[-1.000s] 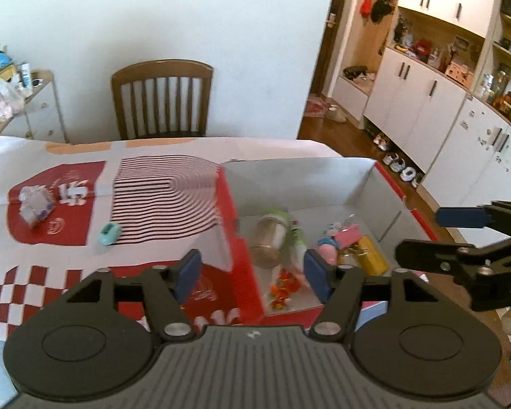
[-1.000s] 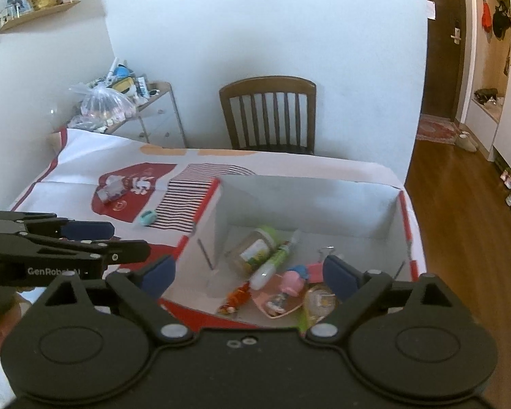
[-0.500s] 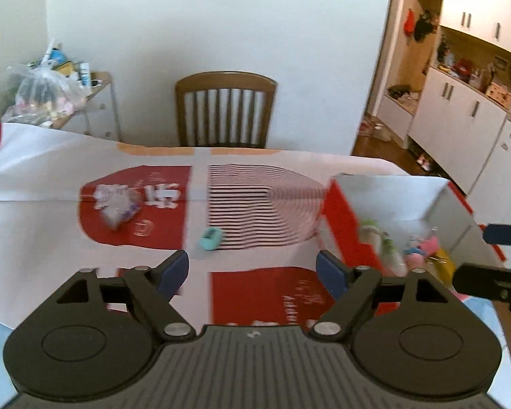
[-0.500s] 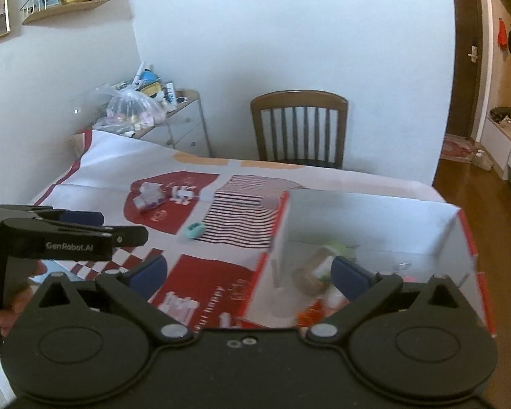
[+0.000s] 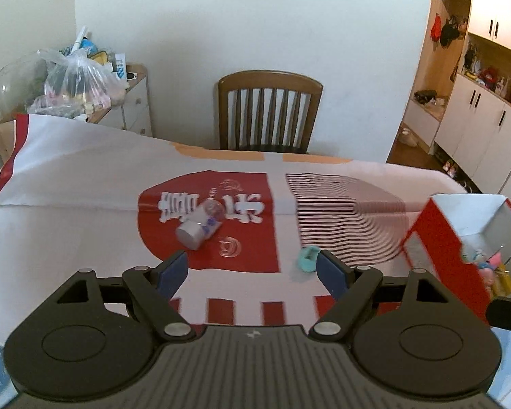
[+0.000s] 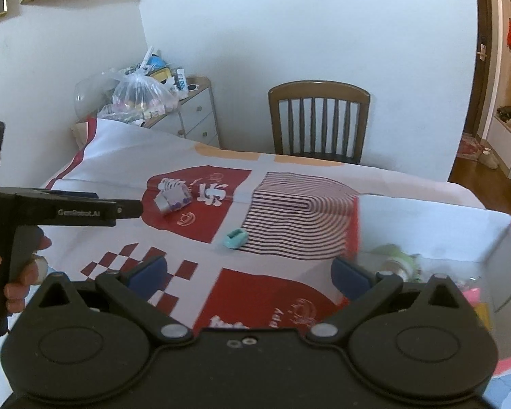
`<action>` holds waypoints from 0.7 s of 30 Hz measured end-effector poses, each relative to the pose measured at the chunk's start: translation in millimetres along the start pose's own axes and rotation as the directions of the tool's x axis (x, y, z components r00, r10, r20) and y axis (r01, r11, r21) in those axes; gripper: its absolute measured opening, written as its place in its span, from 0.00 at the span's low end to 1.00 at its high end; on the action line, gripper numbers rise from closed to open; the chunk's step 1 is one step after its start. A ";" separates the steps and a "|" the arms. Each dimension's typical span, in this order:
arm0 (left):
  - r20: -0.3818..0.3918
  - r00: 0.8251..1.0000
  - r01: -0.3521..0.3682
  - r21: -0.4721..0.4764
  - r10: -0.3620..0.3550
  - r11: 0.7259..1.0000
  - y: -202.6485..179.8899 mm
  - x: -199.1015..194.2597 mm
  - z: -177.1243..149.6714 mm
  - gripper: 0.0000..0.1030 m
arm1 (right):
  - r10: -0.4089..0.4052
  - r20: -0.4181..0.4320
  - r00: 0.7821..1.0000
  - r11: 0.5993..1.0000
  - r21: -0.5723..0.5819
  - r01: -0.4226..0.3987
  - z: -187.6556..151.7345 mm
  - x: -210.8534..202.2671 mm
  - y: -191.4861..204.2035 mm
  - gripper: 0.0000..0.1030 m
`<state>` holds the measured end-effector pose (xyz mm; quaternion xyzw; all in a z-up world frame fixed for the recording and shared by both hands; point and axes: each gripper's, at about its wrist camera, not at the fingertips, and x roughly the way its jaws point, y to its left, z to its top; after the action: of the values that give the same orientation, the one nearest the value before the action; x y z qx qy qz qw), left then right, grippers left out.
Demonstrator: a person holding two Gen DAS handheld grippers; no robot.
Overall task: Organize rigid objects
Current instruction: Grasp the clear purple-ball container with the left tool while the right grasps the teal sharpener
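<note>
Step in hand, prob.: reaching for loose items left on the red-and-white printed cloth (image 5: 85, 184). L gripper (image 5: 252, 267) was spread wide, nothing betw. its pads; R gripper (image 6: 248, 274) likewise empty. Small teal plastic piece (image 5: 306, 259) lay just beyond L's right pad; white cylindrical jar (image 5: 196, 233), on its side, farther off. Red-sided cardboard box (image 5: 436, 238) already held hard bits. Next needs lowering and centring over the teal piece.

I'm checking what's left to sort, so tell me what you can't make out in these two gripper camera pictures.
- Contents of the box: left wrist view shows only a corner, cut by the red wall and picture edge; right wrist view blurs them.
- Small teal object: too small to identify in either view.
- White bottle on the tablecloth: label unreadable.
- Left hand-held gripper: empty; its fingertips are hidden side-on in the right wrist view.
</note>
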<state>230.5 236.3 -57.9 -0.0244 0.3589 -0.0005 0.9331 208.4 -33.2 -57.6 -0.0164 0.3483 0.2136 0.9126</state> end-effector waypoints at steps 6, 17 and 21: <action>-0.009 1.000 -0.013 0.013 0.013 1.000 28.7 33.8 4.9 0.80 | -0.012 -0.018 1.000 1.000 -0.012 0.011 6.8 39.1 19.6 1.00; -0.040 0.999 -0.005 0.017 0.005 1.000 58.3 107.2 11.6 0.80 | -0.043 -0.081 0.996 0.999 -0.006 0.043 12.7 122.2 31.8 0.99; -0.051 0.999 -0.007 0.016 0.008 1.000 62.0 134.4 14.7 0.80 | -0.062 -0.105 0.993 0.998 0.003 0.062 12.4 147.2 30.8 0.98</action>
<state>339.0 296.4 -139.8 -0.0159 0.3827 -0.0005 0.9237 302.0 52.7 -139.2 -0.0354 0.3957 0.1829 0.8993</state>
